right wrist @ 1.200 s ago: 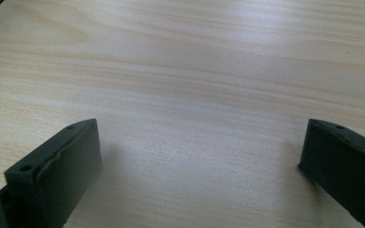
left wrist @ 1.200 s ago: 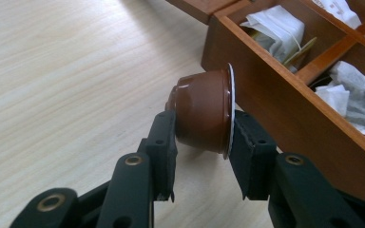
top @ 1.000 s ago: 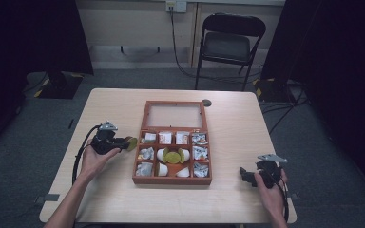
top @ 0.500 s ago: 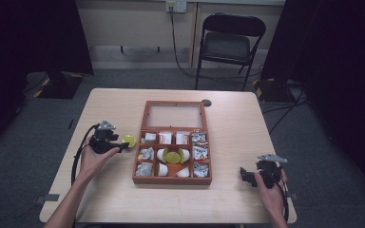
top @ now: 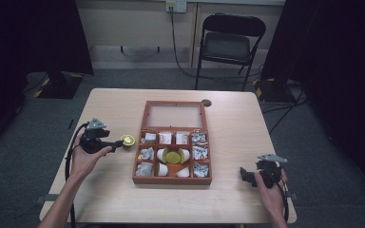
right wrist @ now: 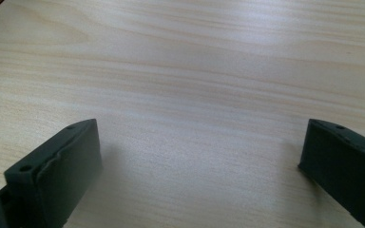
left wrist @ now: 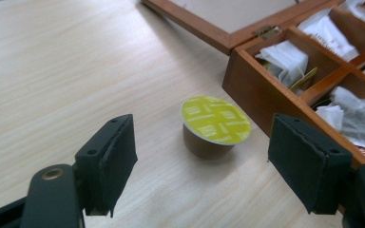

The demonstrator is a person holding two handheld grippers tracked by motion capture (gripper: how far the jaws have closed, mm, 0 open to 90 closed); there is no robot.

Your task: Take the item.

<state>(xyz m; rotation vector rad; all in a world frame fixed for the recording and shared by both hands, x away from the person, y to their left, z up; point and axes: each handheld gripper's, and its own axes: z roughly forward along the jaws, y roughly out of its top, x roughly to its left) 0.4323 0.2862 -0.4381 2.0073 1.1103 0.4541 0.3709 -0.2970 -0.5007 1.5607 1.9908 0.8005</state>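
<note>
- Coffee capsule [left wrist: 215,126]: a small brown cup with a yellow-green foil lid, standing upright on the table [top: 114,114], just beside the left wall of the wooden box [top: 139,156] and apart from it; in the high view it sits at the tip of the left gripper.
- Left gripper [left wrist: 202,161]: its jaws have just been opening and stand wide, one pad on each side of the capsule with clear gaps; neither pad touches it, so nothing is gripped.
- Left hand [top: 86,154]: holds this gripper over the table's left part, with the cable looping off toward the table edge.
- Wooden box: open, its glazed lid [top: 175,115] laid back flat; the compartments hold white sachets [left wrist: 285,61] and, in the middle ones, white capsules plus one with a yellow lid [top: 172,156].
- Right gripper [right wrist: 199,166]: well apart from the box, near the table's right front corner; jaws spread wide over bare wood, holding nothing.
</note>
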